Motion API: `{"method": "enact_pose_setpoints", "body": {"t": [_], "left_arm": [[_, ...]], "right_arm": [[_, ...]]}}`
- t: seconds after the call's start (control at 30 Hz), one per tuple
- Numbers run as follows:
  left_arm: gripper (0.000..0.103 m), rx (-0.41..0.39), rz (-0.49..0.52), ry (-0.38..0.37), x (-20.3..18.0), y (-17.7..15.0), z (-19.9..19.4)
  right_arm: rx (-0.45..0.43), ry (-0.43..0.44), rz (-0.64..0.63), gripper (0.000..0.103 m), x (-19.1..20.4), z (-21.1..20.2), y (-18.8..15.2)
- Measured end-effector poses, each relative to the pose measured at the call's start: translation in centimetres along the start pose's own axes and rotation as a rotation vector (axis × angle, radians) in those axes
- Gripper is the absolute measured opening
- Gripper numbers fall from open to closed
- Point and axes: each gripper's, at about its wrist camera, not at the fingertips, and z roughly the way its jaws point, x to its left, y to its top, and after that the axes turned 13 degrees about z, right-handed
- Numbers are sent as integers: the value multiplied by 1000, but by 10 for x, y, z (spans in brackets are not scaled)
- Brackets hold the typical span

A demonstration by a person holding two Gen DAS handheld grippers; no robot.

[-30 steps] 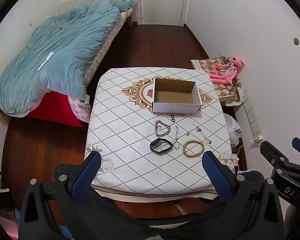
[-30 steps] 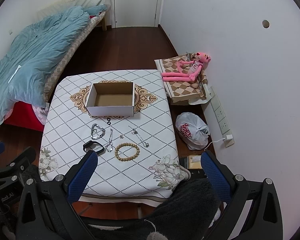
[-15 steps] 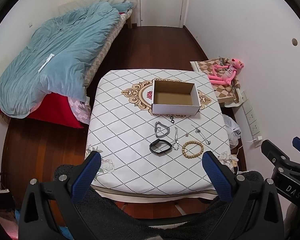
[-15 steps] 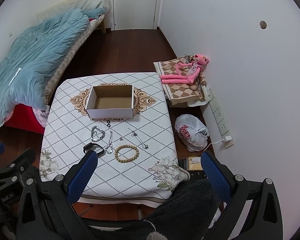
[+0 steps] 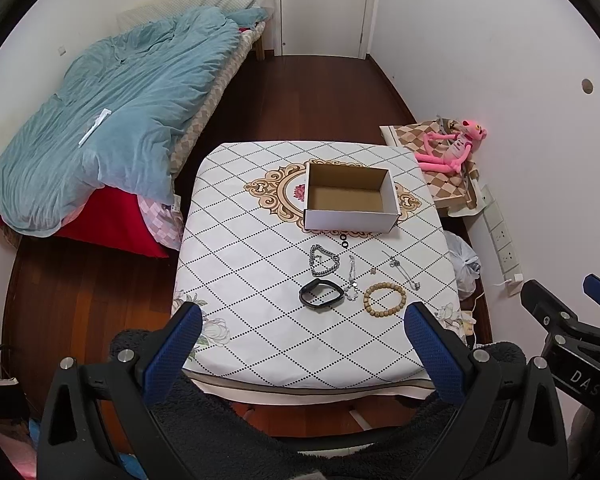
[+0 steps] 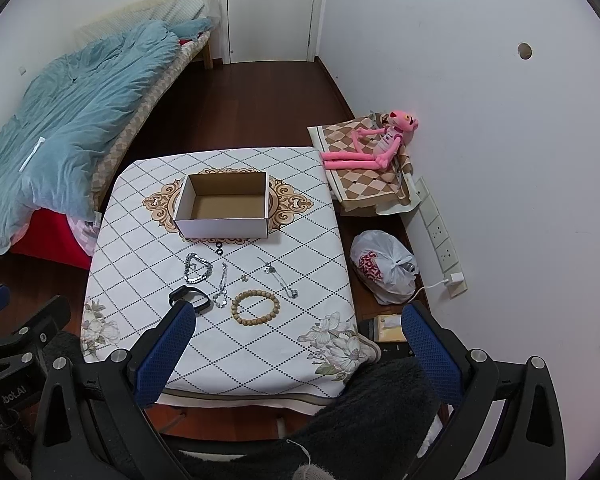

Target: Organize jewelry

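Jewelry lies ahead of both my grippers on the table [image 5: 236, 248], loose, between me and one open cardboard box [image 5: 350, 200], which holds nothing I can see.

Count, nearest first:
- one black band [image 5: 321, 294], ahead of my left gripper [image 5: 302, 334];
- one wooden bead bracelet [image 5: 384, 299], just right of the band;
- one thin silver chain [image 5: 352, 278] between those two, running away from me;
- one heavy silver chain [image 5: 323, 260], folded, beyond the band;
- one silver pendant chain [image 5: 403, 272], farthest right;
- one small stud [image 5: 373, 271], too small to identify;
- two small black rings [image 5: 344, 240], just before the box wall.

All pieces lie apart from the box.

Left gripper: jaws wide, holding nothing, short of the table's near edge. Right gripper [image 6: 296, 336]: jaws wide, holding nothing; its left finger [image 6: 164, 354] overlaps the band in view.
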Motion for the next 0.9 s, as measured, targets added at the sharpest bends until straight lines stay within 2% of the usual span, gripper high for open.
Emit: {"method": "enact_pose_setpoints", "body": {"t": [0.27,0.4,0.5,0.63,0.8,0.9], "left_arm": [[103,-2,0,1,0,0,1],[103,-11,-13,38,2,2,14],[103,-2,-21,90,7,6,39],[103,59,-12,151,12,6,93],[103,169,21,177,15,-2,158],[103,209,32,177,16,-8,185]], "right_arm": [[-12,7,4,103,1,-4,-1],[1,-1,43,103,-6,15,1],[39,-26,75,103,-12,51,3],[125,-43,106,101,-17,125,-7],[272,-51,118,87,-11,221,-31],[328,-61,122,83,-7,264,-46]]}}
